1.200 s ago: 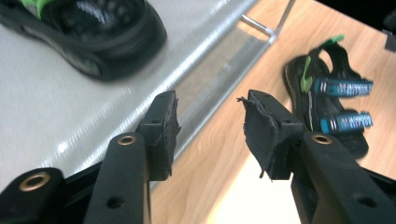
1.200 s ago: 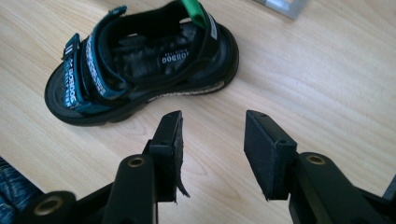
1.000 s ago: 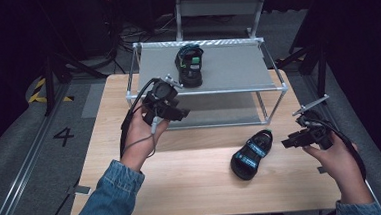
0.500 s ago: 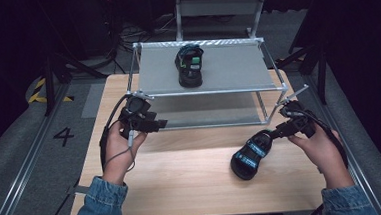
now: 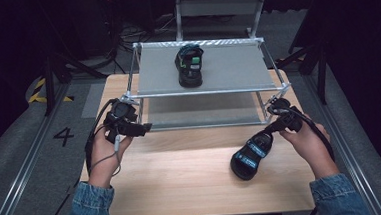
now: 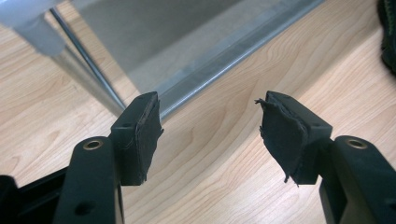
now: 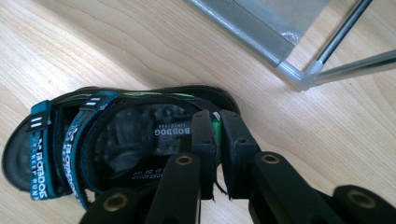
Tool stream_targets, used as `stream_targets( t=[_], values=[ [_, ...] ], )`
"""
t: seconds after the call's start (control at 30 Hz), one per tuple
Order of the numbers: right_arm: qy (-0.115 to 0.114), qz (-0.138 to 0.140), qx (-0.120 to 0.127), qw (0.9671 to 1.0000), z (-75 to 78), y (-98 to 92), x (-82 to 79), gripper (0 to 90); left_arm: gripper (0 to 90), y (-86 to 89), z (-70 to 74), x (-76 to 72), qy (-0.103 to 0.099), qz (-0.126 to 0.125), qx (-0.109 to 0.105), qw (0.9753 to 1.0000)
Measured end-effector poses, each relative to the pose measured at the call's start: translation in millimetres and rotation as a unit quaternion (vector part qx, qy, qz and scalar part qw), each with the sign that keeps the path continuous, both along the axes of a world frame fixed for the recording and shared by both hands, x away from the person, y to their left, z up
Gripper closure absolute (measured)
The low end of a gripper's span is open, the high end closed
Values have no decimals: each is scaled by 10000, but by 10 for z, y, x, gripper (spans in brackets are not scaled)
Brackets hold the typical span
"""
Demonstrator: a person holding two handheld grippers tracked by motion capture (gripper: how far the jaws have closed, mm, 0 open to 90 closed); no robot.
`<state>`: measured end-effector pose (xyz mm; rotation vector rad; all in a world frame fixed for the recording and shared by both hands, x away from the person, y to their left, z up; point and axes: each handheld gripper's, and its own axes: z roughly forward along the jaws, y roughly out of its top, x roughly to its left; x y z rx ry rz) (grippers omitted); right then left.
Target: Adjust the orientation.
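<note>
Black with teal straps, the sandal (image 7: 116, 140) on the table carries white lettering: "BOBDOG" is stamped on the insole in the right gripper view, printed small and seen upside down, with a line of digits below it too fine to read. More white letters run along the teal toe strap and the instep strap, but they are too skewed to spell out. The right gripper (image 7: 217, 126) has its jaws pressed together on the sandal's heel strap, where a bit of green shows between them. In the high view this sandal (image 5: 251, 154) lies on the near right part of the table, toe toward the person, just in front of the rack's right front post.

A second sandal (image 5: 190, 65) of the same kind sits on the rack's (image 5: 236, 67) grey top shelf, left of its middle.

The left gripper (image 5: 124, 122), held above the table by the rack's left front corner, has its jaws wide apart with nothing between them; its black pads (image 6: 280, 135) look frayed at the edges.

The table (image 5: 183, 183) is pale grained wood. A grey floor lies around it, with a black "4" (image 5: 63, 136) marked at the left and yellow-black hazard tape (image 5: 40, 91) farther back; the room beyond is dark.
</note>
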<state>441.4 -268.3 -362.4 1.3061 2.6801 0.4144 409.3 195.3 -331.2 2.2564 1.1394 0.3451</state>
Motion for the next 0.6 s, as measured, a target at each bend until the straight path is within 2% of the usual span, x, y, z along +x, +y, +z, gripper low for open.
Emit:
stream_targets(
  t=[0.1,0.27,0.37,0.4,0.57,0.6],
  values=[
    [54,-10,-55,10000,31,-12,-39,858,374,-2,-9,3,16,42,15,10000],
    [47,11,-61,10000,86,-60,-189,858,382,-25,-5,16,58,-37,18,10000],
    [124,-31,-37,9999,132,-157,-413,858,384,-44,-8,40,111,-51,-32,9999],
    [124,-31,-37,9999,132,-157,-413,858,384,-51,-8,54,120,-94,-24,9999],
    [347,-106,27,9993,119,-255,-690,855,385,-158,-25,109,207,-196,-49,9996],
    [347,-106,27,9993,119,-255,-690,855,393,-158,-25,109,207,-196,-49,9996]
  ],
)
